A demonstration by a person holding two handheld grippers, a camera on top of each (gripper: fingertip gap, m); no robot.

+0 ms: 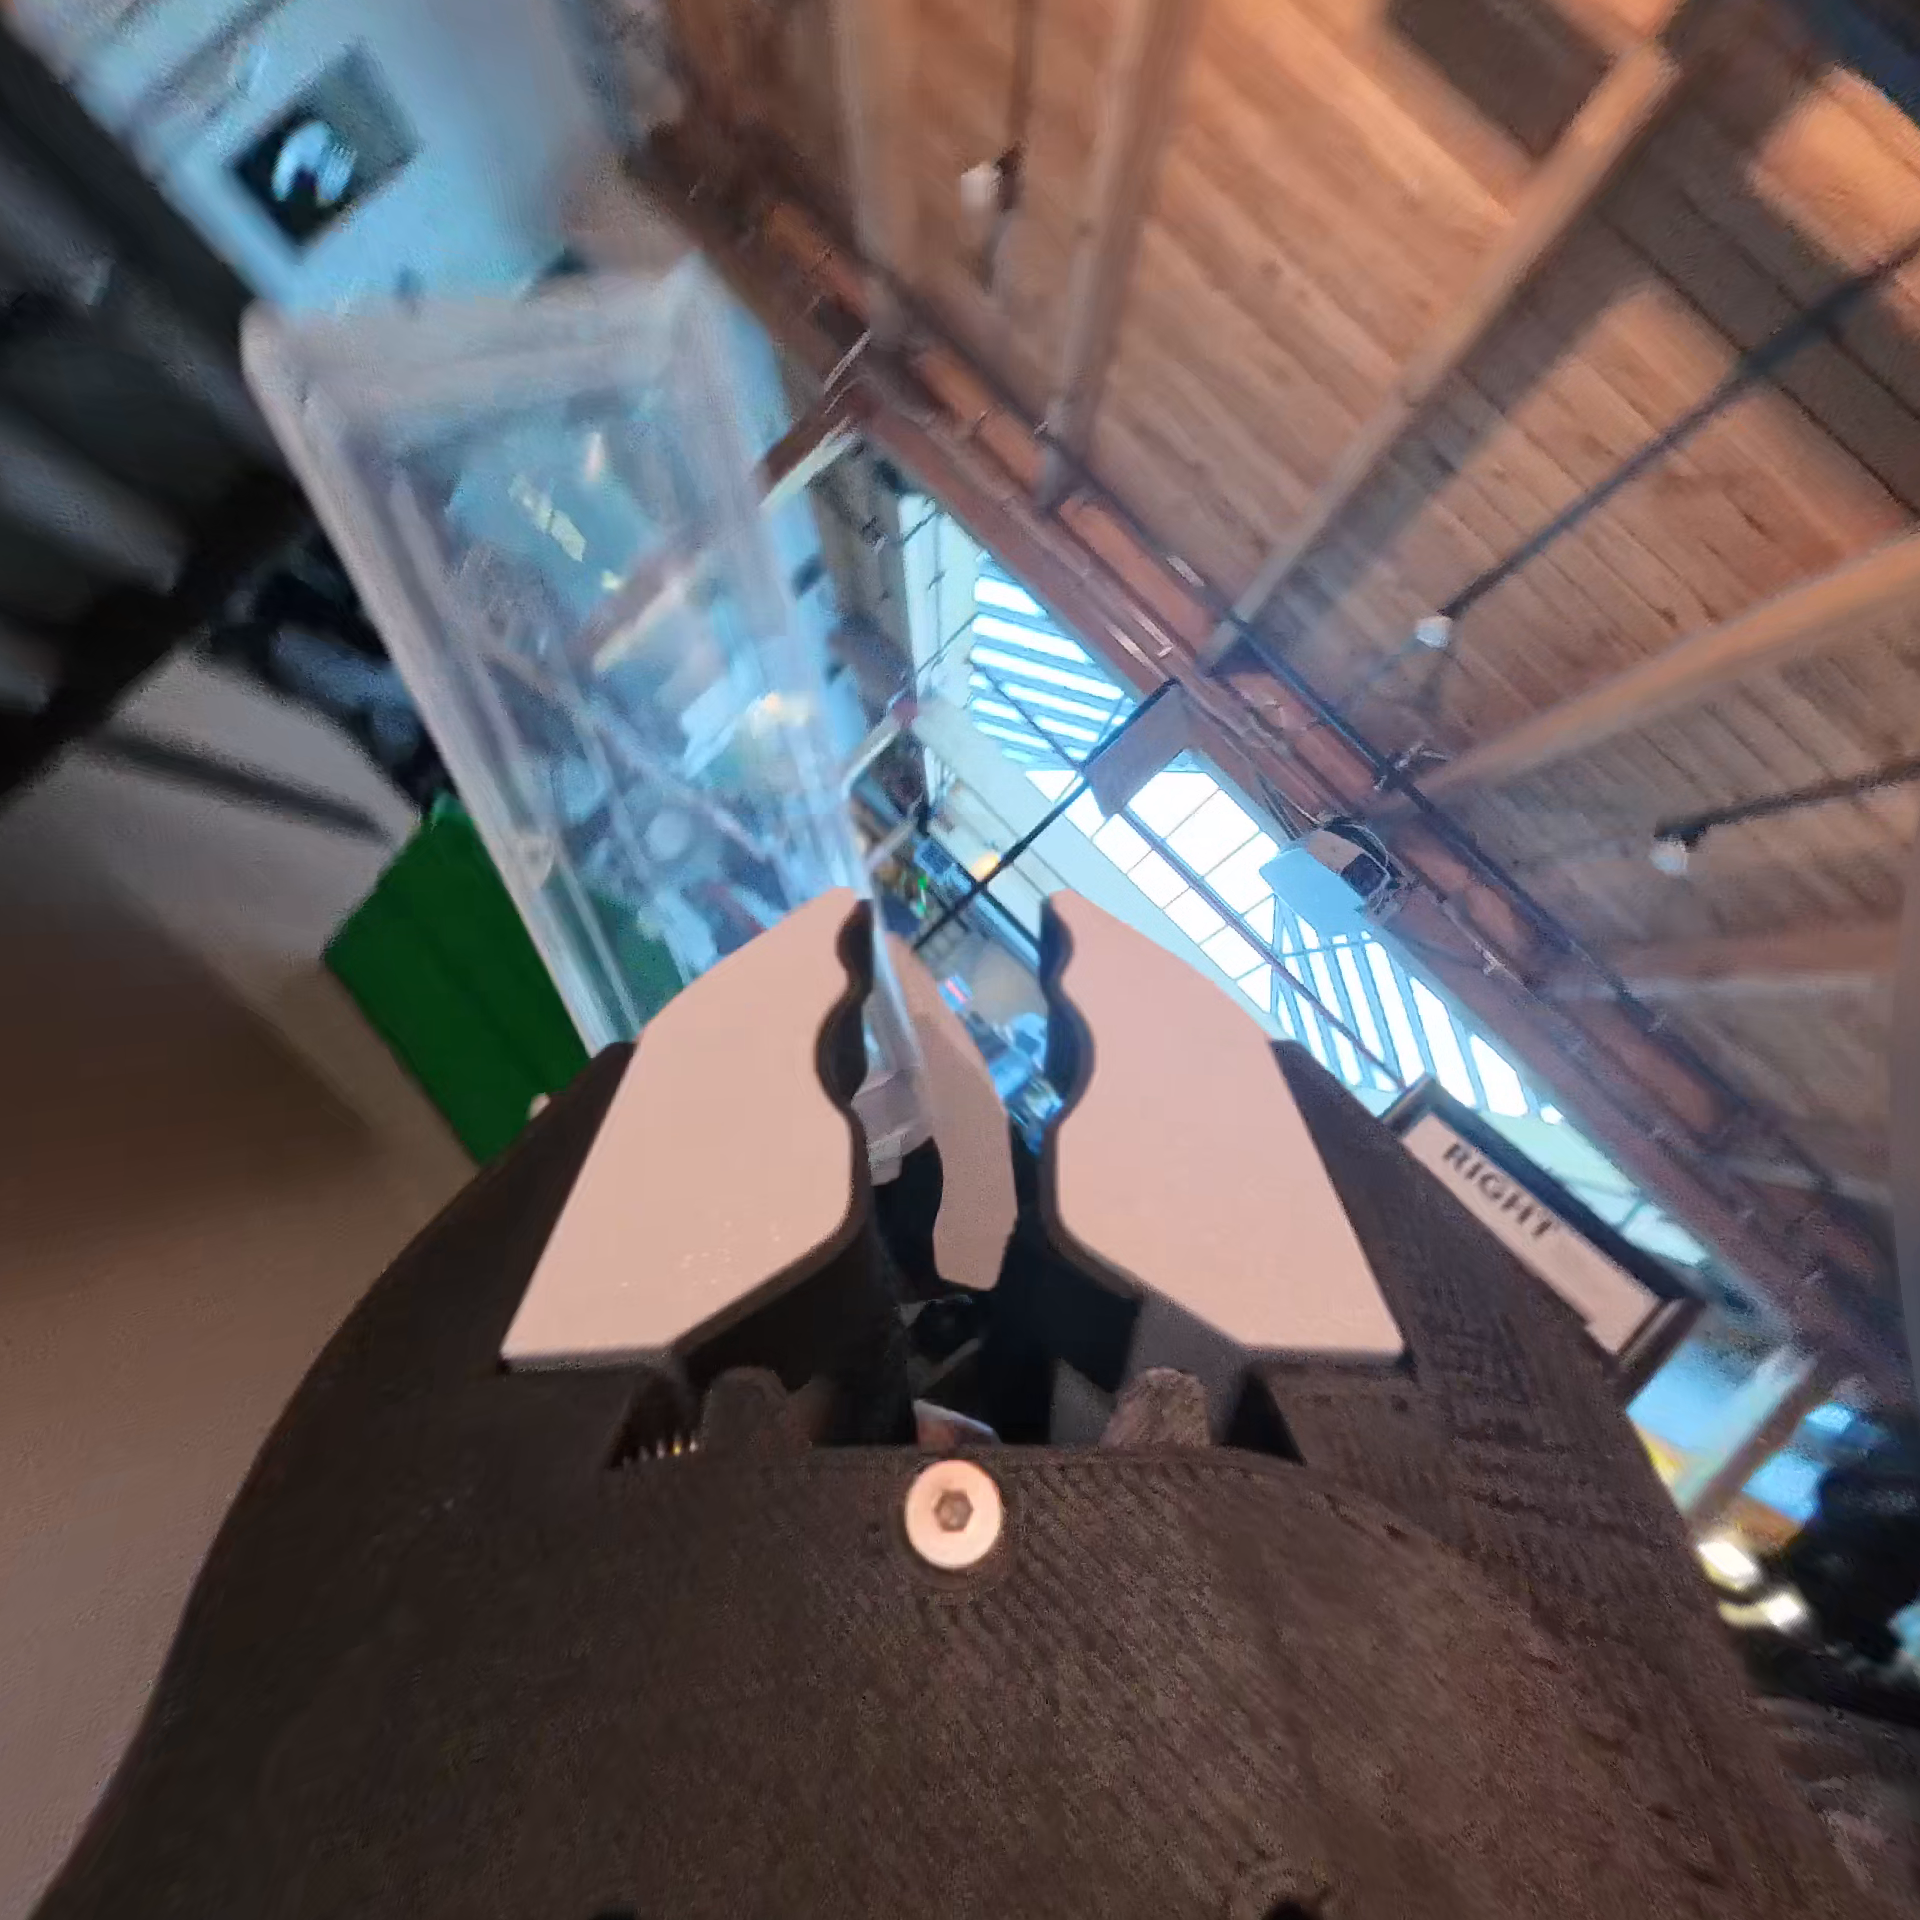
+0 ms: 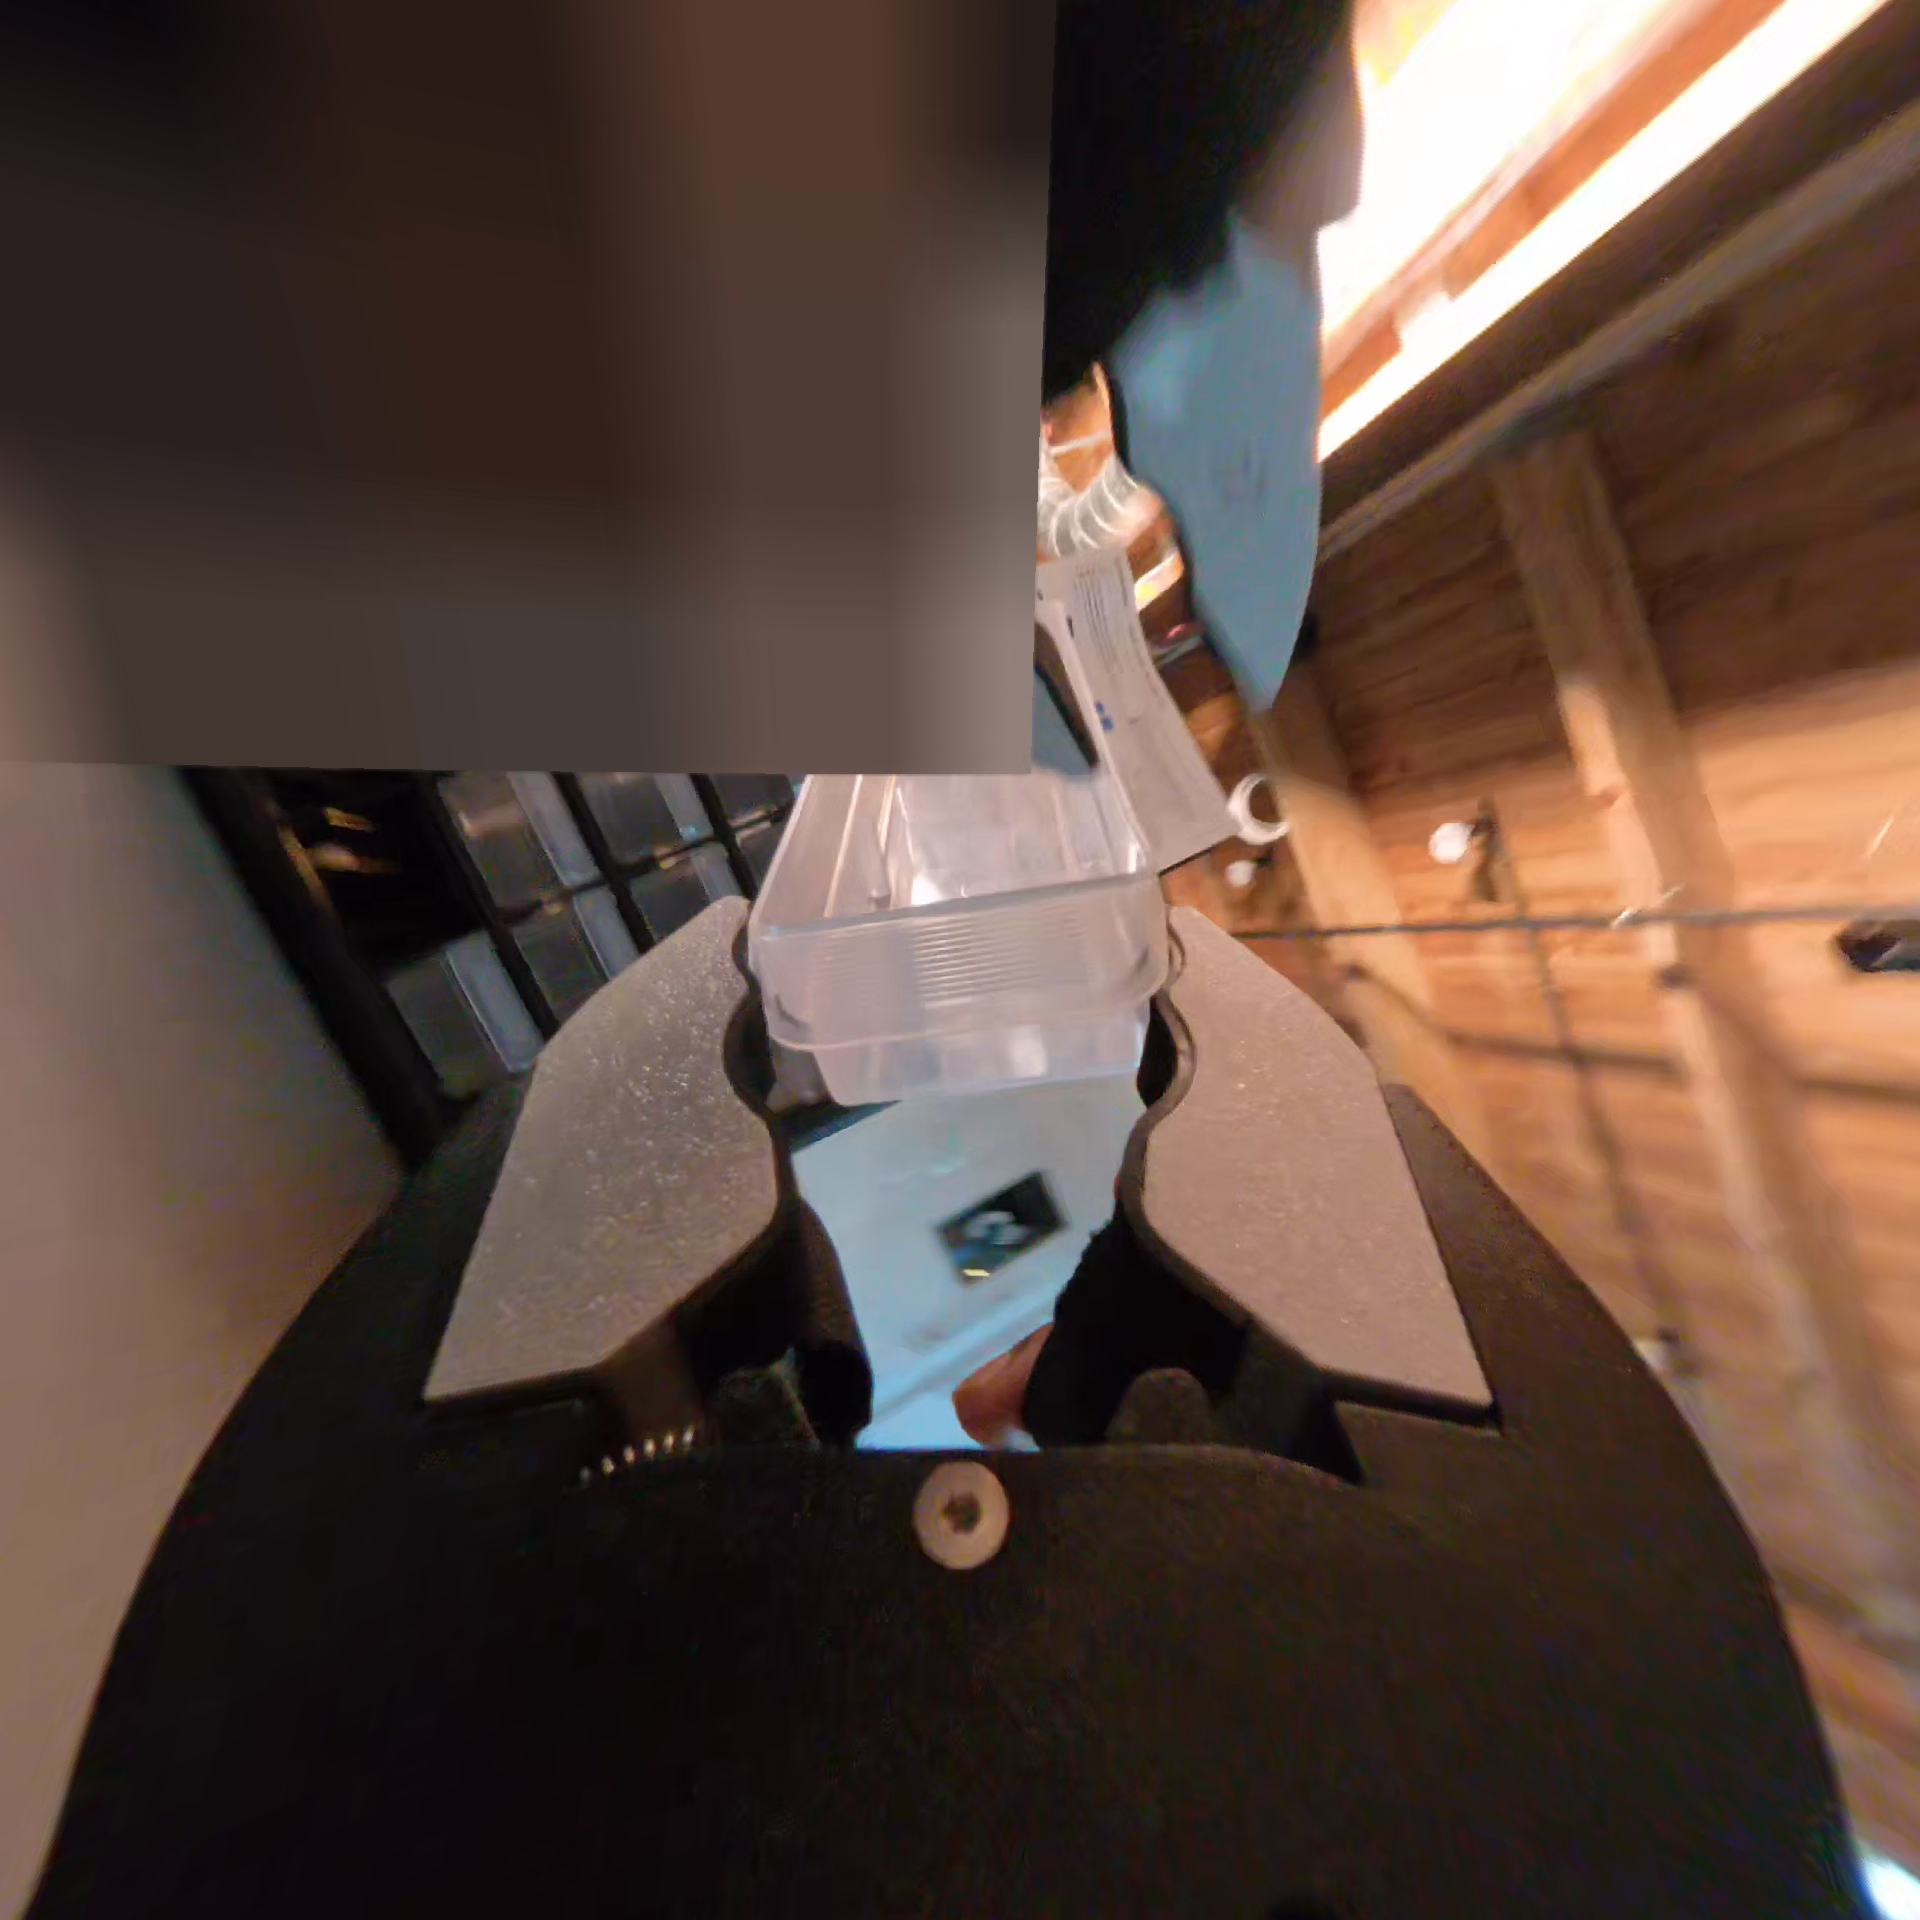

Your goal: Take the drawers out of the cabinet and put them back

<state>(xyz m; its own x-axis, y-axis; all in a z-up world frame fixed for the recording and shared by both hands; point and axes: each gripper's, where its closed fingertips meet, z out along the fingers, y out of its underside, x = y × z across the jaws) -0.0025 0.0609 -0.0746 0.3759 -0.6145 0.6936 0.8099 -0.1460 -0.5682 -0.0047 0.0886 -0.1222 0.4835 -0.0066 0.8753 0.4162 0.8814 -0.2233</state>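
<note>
Right tool (image 2: 956, 971): pinching the clear drawer's (image 2: 951, 997) end.
Left tool (image 1: 951, 914): nipping its thin wall (barely).
Cabinet (image 2: 540, 914): behind.
Risk: tilted drawer slips, falls.

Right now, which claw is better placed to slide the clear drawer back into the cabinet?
Right, probably: the right claw grips the clear drawer end-on, beside the cabinet.

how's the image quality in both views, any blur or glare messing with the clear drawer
Left wrist view: the clear plastic drawer is motion-smeared, bright windows showing through its walls; the left gripper stays sharp. Right wrist view: the drawer between the right gripper's fingers is crisp, wooden ceiling streaked, skylight strip overexposed.
</note>
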